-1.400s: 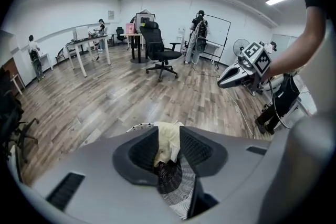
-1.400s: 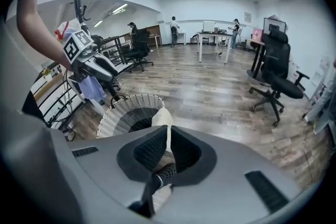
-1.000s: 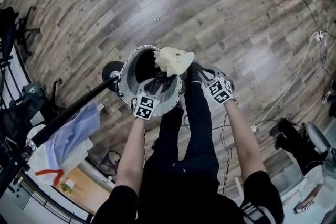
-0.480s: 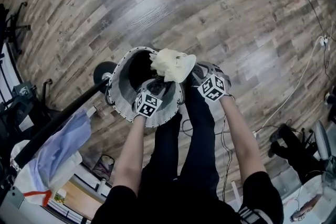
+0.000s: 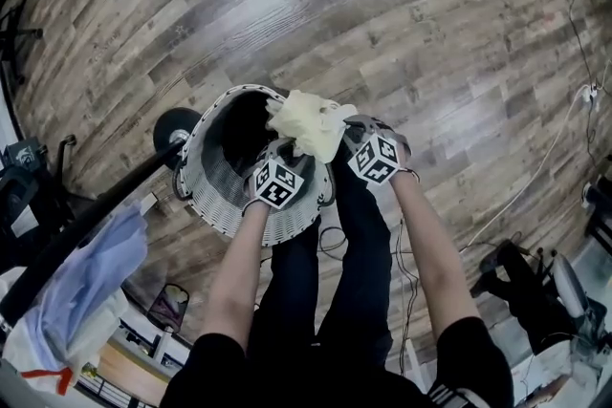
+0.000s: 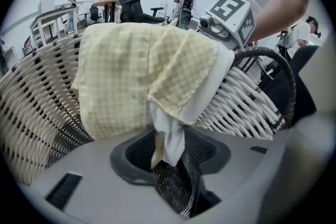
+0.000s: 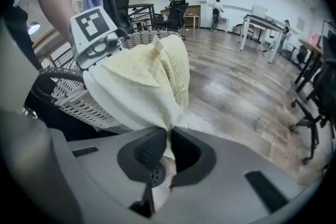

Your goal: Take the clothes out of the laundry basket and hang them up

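- Right gripper (image 7: 169, 136): its jaws have just been closing and now pinch a fold of the pale yellow checked garment (image 7: 144, 86). The cloth is squeezed thin between the pads.
- Left gripper (image 6: 168, 152): its jaws have just been opening and stand wide apart. A loose tail of the same garment hangs down into the gap, but no pad seems to press on it, so this side looks let go.
- Seen from the head view, the garment is bunched between the two grippers. It lies just ahead of both, over the near rim of the white wicker laundry basket (image 5: 215, 196), and drapes partly on the weave instead of hanging free.
- Inside the basket all is dark, and I cannot tell whether more clothes wait there.
- Off to the person's left a dark clothes rail (image 5: 96, 210) runs slantwise, well apart from the basket. A light blue garment (image 5: 81, 277) already hangs from it, with something white beside it.
- My judgement of progress: at least one piece is hung. The yellow one is out of the basket's depth but only half gripped. It has yet to be lifted clear, carried across the wooden floor (image 5: 316, 5) to the rail and hung there.
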`<state>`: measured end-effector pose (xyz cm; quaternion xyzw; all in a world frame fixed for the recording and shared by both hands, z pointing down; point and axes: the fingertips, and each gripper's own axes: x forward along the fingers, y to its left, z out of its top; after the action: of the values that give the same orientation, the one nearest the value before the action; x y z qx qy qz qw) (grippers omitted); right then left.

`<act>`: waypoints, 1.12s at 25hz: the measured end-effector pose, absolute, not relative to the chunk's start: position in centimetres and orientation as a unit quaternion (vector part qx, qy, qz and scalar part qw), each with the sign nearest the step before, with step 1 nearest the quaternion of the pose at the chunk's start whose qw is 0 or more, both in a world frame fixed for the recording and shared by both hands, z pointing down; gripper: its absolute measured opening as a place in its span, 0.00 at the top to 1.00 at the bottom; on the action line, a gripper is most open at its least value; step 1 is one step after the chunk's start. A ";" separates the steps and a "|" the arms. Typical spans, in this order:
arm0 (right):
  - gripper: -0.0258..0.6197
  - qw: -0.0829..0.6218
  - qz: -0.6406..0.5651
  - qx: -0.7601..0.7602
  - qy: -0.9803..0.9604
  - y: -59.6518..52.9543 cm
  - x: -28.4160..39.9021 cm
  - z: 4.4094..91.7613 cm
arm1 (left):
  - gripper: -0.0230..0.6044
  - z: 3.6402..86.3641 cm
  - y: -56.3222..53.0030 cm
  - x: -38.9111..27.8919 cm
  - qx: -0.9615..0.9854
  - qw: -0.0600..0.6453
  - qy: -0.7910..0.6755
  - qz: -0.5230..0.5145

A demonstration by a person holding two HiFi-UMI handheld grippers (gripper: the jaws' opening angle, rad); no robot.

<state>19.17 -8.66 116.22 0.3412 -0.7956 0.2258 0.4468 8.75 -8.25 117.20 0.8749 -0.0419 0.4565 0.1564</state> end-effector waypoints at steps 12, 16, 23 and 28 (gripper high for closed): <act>0.93 0.392 0.279 0.465 -0.743 -7.9 22.5 107.2 | 0.92 109.5 -10.8 3.3 0.861 0.179 -0.110 0.463; 0.93 0.401 0.253 0.467 -0.746 -8.0 21.0 101.2 | 0.92 103.2 -12.6 1.8 0.866 0.161 -0.135 0.454; 0.93 0.394 0.230 0.467 -0.758 -8.9 19.1 90.1 | 0.92 90.9 -15.8 -0.4 0.874 0.152 -0.203 0.415; 0.93 0.391 0.188 0.459 -0.775 -10.5 17.3 82.1 | 0.92 82.4 -16.9 -3.1 0.877 0.152 -0.261 0.374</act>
<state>17.26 -10.55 82.05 0.4594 -0.7752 0.1884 0.3906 -3.07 -16.87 82.43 0.8769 -0.2606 0.3740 0.1522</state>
